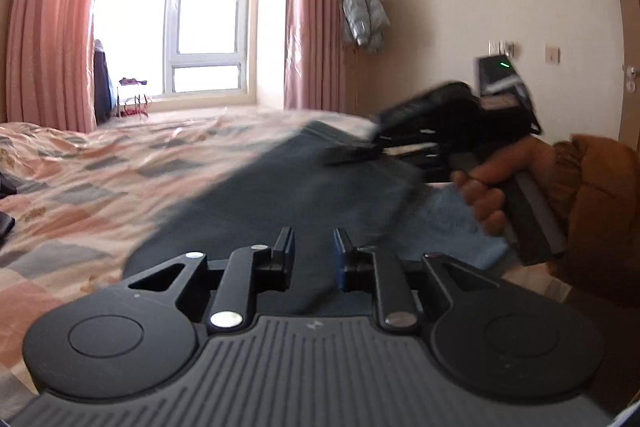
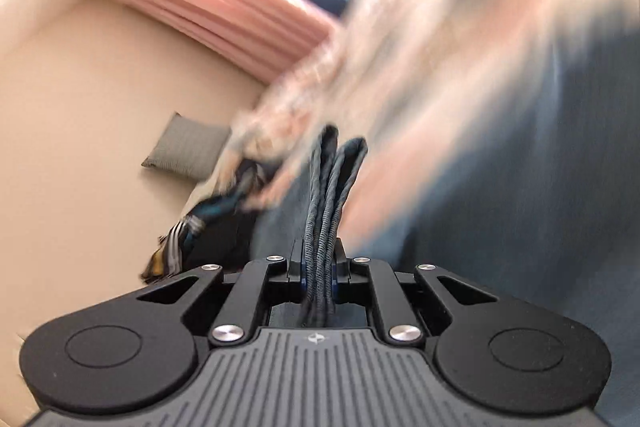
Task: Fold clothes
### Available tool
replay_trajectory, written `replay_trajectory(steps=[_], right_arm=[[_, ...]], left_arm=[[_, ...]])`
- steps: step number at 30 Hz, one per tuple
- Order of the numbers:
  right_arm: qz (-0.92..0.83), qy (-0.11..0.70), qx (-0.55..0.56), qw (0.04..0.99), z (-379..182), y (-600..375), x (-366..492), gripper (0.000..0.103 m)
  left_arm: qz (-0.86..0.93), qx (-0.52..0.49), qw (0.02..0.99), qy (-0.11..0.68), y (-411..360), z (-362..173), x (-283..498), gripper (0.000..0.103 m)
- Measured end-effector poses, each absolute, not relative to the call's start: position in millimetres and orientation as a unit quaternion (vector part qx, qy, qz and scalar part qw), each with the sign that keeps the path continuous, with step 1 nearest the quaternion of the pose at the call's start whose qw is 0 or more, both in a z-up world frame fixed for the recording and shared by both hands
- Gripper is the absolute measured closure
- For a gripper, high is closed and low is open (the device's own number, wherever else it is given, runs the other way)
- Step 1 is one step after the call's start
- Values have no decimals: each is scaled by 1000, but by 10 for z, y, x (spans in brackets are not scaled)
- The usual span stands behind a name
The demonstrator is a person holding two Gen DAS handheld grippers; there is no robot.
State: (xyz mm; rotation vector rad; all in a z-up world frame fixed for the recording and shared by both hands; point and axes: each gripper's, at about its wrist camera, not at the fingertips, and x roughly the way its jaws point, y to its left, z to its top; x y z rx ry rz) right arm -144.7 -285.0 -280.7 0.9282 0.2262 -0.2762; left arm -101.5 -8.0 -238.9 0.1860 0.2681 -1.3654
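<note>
Right gripper (image 2: 319, 269) jaws nearly closed, clamped on a bunched, folded edge of the dark blue denim garment (image 1: 280, 195) spread on the pink patchwork quilt (image 1: 100, 179). Left gripper (image 1: 314, 247) jaws slightly apart; fabric passes behind them, real grip unclear. Advice: keep the pinched layers stacked, carry the edge level. Both point slightly downward.

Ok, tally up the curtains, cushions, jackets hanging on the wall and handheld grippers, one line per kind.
Pink curtains: 2
Grey cushion: 1
Pale jacket on the wall: 1
Handheld grippers: 2
Total: 6
</note>
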Motion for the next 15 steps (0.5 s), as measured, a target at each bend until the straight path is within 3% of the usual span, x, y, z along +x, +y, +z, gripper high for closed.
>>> replay_trajectory(steps=[4, 11, 13, 15], right_arm=[[-206, 124, 387, 890, -2544, -3043, -1992, 92], [-335, 157, 445, 816, -3113, -3579, -2924, 92], [-353, 140, 439, 814, -3085, -3624, -3176, 92], [-370, 121, 427, 816, -3003, -3670, -3424, 92]], left_arm=[[-606, 90, 774, 163, -230, -2419, -812, 83], [-610, 157, 748, 210, -895, -2698, -824, 83], [-626, 169, 735, 200, -1070, -2661, -933, 80], [-636, 180, 724, 200, -1246, -2683, -1036, 69]])
